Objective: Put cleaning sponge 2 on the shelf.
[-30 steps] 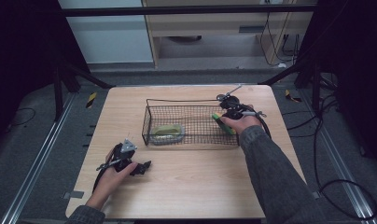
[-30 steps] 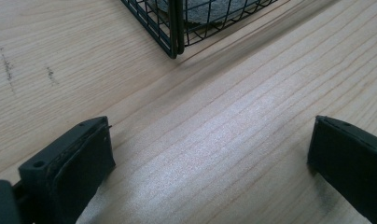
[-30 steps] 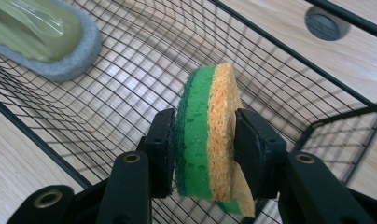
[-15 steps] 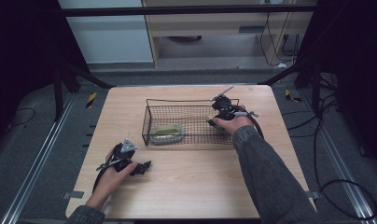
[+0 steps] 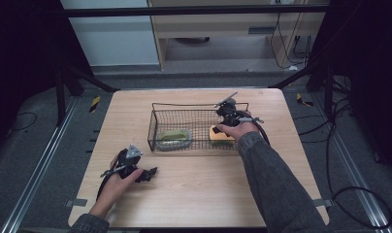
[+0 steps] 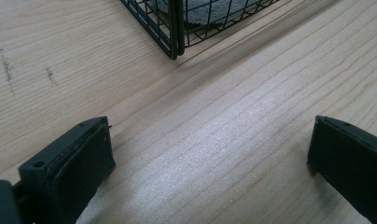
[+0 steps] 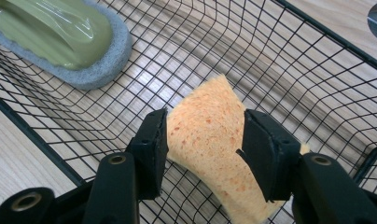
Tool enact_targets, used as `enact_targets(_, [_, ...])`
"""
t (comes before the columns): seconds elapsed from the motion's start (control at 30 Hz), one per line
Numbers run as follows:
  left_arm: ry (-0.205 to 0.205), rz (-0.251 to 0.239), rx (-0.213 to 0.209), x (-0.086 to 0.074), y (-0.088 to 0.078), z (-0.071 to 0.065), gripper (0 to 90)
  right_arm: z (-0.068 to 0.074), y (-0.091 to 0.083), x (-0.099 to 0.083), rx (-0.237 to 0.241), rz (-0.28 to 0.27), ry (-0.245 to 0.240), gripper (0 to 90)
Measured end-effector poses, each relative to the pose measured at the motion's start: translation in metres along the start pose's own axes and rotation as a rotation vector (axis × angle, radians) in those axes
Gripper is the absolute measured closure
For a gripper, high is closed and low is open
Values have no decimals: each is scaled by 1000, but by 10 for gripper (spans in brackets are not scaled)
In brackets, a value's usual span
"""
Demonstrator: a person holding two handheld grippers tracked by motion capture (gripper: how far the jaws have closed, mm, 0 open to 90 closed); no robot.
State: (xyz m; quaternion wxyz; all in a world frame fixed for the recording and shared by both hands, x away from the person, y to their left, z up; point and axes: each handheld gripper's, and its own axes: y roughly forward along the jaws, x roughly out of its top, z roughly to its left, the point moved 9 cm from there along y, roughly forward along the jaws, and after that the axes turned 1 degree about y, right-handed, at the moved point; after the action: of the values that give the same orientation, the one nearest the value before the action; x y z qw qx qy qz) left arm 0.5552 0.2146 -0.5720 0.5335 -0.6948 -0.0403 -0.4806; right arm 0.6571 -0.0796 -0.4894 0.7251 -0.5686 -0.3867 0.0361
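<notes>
- Left hand-held gripper (image 5: 144, 174): rests low on the table (image 5: 199, 194) near its front left corner, held by the person's left hand (image 5: 117, 180). In the left gripper view its jaws stand wide apart with bare wood between them; it is released and grasps nothing. A basket corner (image 6: 175, 32) shows just beyond the jaws.
- Basket (image 5: 199, 104): black wire, on the middle of the table, long side facing the person.
- Scrubber (image 5: 174, 138): green top on a grey pad, lying flat in the left end of the basket; also in the right gripper view (image 7: 60, 32), well apart from the sponge.
- Sponge (image 5: 220, 133): orange, inside the right end of the basket, tilted against the wire floor (image 7: 210, 140).
- Right hand-held gripper (image 7: 204, 144): reaches into the basket from the right (image 5: 222, 127). Its jaws have just been opening; the sponge sits between them, the pads close along its two edges, and whether they press on it cannot be told.
</notes>
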Motion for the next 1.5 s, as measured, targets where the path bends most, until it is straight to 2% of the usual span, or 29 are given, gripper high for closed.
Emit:
enact_targets(0.13, [0,0,0,0,0,0,0,-1,-4,0,-3,-8,2,480])
enact_targets(0.53, [-4,0,-1,0,0,0,0,-10,-26,-2,-17,-78,29,379])
enact_targets(0.7, [-4,-1,0,0,0,0,0,-11,-35,-4,-12,-100,54,293])
enact_targets(0.83, [-5,-1,1,0,0,0,0,-14,-43,-4,-25,-123,59,172])
enact_targets(1.0, [0,3,-1,0,0,0,0,-15,-50,0,-52,-181,33,64])
enact_targets(1.1, [3,3,2,0,0,0,0,-18,-53,1,-87,-203,17,59])
enact_targets(1.17, [2,3,2,0,0,0,0,-19,-55,1,-103,-209,24,60])
enact_targets(1.5, [2,5,3,0,0,0,0,-19,-63,-11,-140,-236,32,67])
